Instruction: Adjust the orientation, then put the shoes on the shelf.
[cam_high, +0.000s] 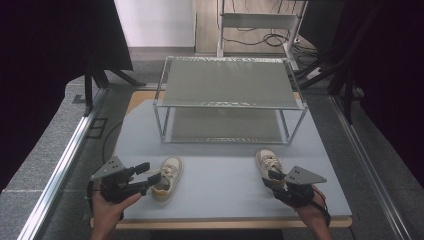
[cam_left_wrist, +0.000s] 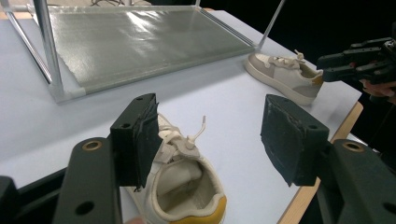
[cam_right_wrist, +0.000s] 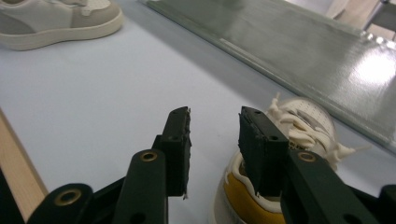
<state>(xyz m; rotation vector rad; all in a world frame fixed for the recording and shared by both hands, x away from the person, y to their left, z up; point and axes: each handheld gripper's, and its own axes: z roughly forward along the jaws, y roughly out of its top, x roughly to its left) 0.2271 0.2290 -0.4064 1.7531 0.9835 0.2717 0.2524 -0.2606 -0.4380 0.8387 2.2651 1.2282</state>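
A person at a pale blue table (cam_high: 225, 192) works a two-jaw gripper in each hand, one beside each of a pair of cream shoes. The left gripper (cam_high: 152, 178) stands released over the left shoe (cam_high: 167, 179): in the left gripper view its jaws are spread wide, one pad at the shoe's side near the laces, the other well clear of it, the yellow-trimmed heel nearest the camera. The right gripper (cam_high: 272, 179) sits at the heel of the right shoe (cam_high: 269, 162); in the right gripper view its jaws are parted with bare table showing through the gap, one jaw in front of the heel's yellow back (whether it touches the shoe cannot be told). It grips nothing. Both shoes lie on the table's near half, toes pointing away from the person, well apart from each other. Behind them stands a two-tier metal rack (cam_high: 230, 97), both of its grey shelves bare.
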